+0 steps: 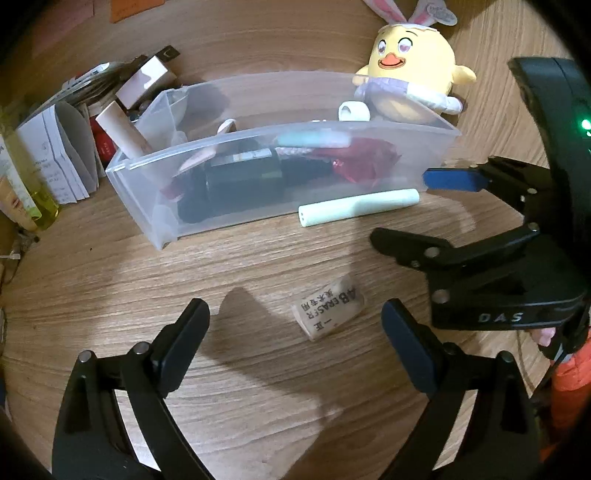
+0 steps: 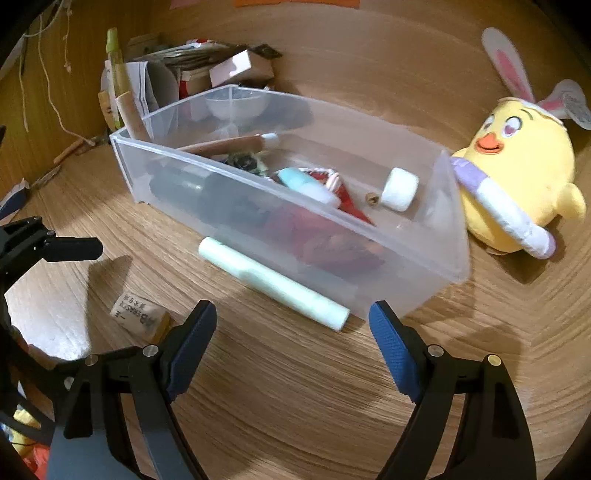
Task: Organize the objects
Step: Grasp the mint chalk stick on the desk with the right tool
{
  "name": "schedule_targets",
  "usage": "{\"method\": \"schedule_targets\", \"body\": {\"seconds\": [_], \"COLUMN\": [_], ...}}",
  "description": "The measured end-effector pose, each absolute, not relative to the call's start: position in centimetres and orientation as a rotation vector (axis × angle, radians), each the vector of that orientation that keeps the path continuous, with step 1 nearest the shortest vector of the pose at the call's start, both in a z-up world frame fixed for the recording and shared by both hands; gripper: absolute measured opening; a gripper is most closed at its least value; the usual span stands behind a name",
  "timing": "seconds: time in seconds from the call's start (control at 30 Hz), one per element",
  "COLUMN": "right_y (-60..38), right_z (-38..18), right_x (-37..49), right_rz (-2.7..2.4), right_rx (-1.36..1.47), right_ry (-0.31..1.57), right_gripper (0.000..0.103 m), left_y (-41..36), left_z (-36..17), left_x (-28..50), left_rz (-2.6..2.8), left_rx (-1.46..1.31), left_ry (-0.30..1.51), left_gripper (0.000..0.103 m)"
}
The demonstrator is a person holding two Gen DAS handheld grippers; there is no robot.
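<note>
Both the left gripper [image 1: 295, 332] and right gripper [image 2: 291, 332] gape empty near the clear bin [image 2: 280, 192]; its frosted wall blurs the dark contents, and the eraser [image 1: 328, 311] lies in front of it.

Wood-grain tabletop [image 1: 122, 291] filling both views, light pooling near centre, edges darkening. Hard shadows lying across grain. Wooden back panel [image 2: 44, 122] rising behind at left, thin pale cord [image 2: 48, 88] hanging against it. Orange paper [image 2: 295, 3] showing along far edge.
</note>
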State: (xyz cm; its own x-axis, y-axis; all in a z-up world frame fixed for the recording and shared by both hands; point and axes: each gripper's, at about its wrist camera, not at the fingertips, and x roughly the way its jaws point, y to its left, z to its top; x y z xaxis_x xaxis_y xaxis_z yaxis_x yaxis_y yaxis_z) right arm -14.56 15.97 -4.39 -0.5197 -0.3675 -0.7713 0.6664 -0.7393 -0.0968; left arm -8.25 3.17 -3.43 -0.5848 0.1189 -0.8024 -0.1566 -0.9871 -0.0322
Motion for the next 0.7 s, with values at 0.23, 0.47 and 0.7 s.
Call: {"method": "schedule_targets", "body": {"seconds": [0.23, 0.47, 0.7], "right_y": [14.8, 14.7, 12.9], "right_z": [-4.6, -3.8, -4.7], "right_x": [-14.3, -13.3, -14.2], "right_rz": [-2.203, -2.162, -2.163], "right_rx": [1.04, 1.026, 1.033], "right_ry": [0.527, 0.523, 0.595], "right_gripper": [0.083, 0.078, 0.077], "left_y": [3.1, 1.3, 0.8], "left_z": [-3.6, -3.5, -3.5], "left_x": [-8.4, -7.1, -6.3], "left_rz": [2.633, 2.638, 2.624], "left_rx": [-1.351, -1.346, -1.345], "left_ry": [0.048, -0.005, -0.039], "left_gripper": [0.057, 0.047, 0.061]}}
